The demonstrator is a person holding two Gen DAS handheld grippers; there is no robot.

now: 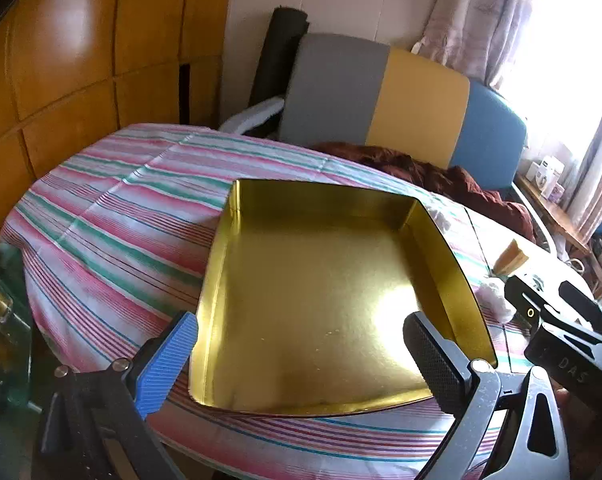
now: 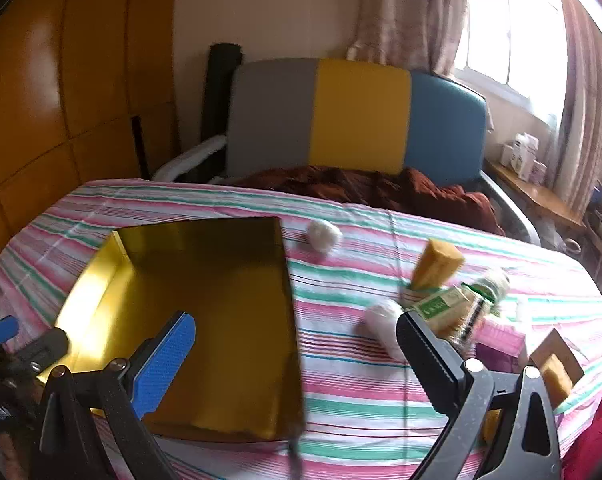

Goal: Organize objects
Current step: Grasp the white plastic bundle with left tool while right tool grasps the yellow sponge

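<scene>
An empty gold tin tray (image 1: 301, 292) lies on the striped tablecloth (image 1: 113, 216); it also shows in the right wrist view (image 2: 205, 296). My left gripper (image 1: 301, 360) is open and empty, just above the tray's near edge. My right gripper (image 2: 297, 356) is open and empty, over the tray's right wall. White cotton balls (image 2: 324, 236) (image 2: 385, 322), a yellow block (image 2: 437, 264) and a green-labelled packet (image 2: 453, 308) lie right of the tray. The right gripper's body (image 1: 561, 320) shows at the right of the left wrist view.
A chair (image 2: 357, 116) with grey, yellow and blue panels stands behind the table, with a brown cloth (image 2: 373, 188) on its seat. Wooden cabinet doors (image 1: 81, 60) are at the left. A small cardboard box (image 2: 557, 360) and a red cloth (image 2: 597, 444) lie at the right.
</scene>
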